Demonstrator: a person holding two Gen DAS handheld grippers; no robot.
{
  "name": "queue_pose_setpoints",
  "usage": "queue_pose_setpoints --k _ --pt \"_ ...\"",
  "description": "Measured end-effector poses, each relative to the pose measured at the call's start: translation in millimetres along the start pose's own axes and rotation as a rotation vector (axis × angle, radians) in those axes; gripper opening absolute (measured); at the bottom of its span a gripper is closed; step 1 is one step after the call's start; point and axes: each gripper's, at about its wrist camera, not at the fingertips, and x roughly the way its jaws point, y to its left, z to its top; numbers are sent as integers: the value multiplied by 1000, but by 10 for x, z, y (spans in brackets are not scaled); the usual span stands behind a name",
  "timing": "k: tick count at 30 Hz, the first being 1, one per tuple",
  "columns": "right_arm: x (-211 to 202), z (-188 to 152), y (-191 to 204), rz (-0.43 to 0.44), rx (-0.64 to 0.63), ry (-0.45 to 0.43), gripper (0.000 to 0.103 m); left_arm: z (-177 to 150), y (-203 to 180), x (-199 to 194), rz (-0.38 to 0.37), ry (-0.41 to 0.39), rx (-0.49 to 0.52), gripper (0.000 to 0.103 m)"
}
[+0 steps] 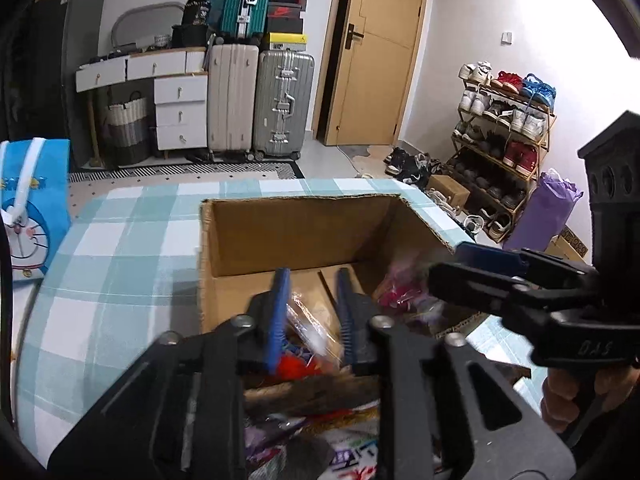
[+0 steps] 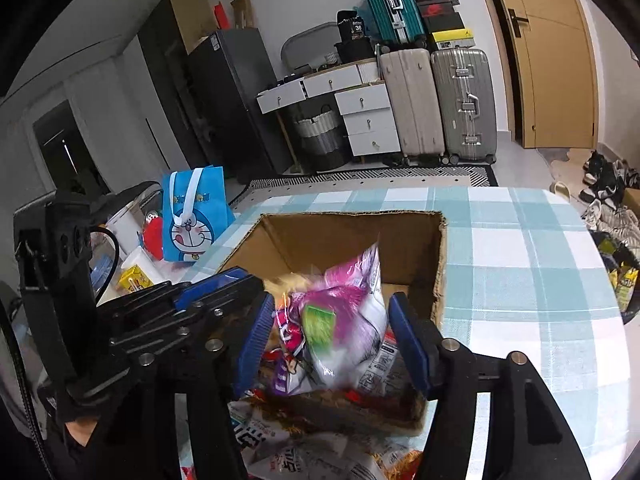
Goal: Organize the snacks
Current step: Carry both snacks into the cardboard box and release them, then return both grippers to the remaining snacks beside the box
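Checked table (image 2: pixel 520 264): both grippers' jaws apart, seemingly releasing snacks.

The cardboard box (image 2: pixel 416 248) is matt brown paperboard with rough torn edges, the snack packet (image 2: pixel 352 320) inside the box is glossy crinkled plastic film, and the checked tablecloth (image 2: pixel 520 272) under the box looks like smooth soft cloth.

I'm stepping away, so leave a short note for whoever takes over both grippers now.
Left gripper: fingers apart over the cardboard box, a clear snack packet between them, blurred, apparently dropping.
Right gripper: fingers apart, the pink and white snack bag loose between them above the box.
Done: several snacks are in the box.
Left: packets on the checked tablecloth in front of the box.
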Motion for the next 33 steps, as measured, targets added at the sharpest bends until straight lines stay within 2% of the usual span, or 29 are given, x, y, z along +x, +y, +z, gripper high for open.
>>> queue_pose_setpoints --k 1,2,3,4,5,7,13,21,30,33 --pt "-47 -12 -2 -7 -2 -7 70 -3 14 -50 5 -5 1 51" --pt "-87 -30 -3 -7 -6 -13 81 -19 33 -91 11 -11 0 61" --pt "-136 -53 9 3 -17 -19 86 -36 54 -145 15 -16 -3 81" --pt "-187 -72 34 5 -24 -27 91 -61 77 -215 19 -20 -6 90" --pt "-251 -106 56 0 -32 -38 95 -81 100 -272 25 -27 -11 91" --pt "-349 -181 78 -23 -47 -47 103 -146 160 -383 42 -25 -28 102" --pt "-560 -424 102 -61 -52 -29 103 -405 279 -727 82 -28 -28 102" --pt "-755 -667 131 -70 -27 -24 102 -762 360 -1017 84 -1 -25 102" --pt "-822 -802 210 -76 -77 30 103 -928 428 -943 109 58 -28 102" --pt "-854 -787 171 -87 -69 17 103 -934 469 -890 104 71 -35 102"
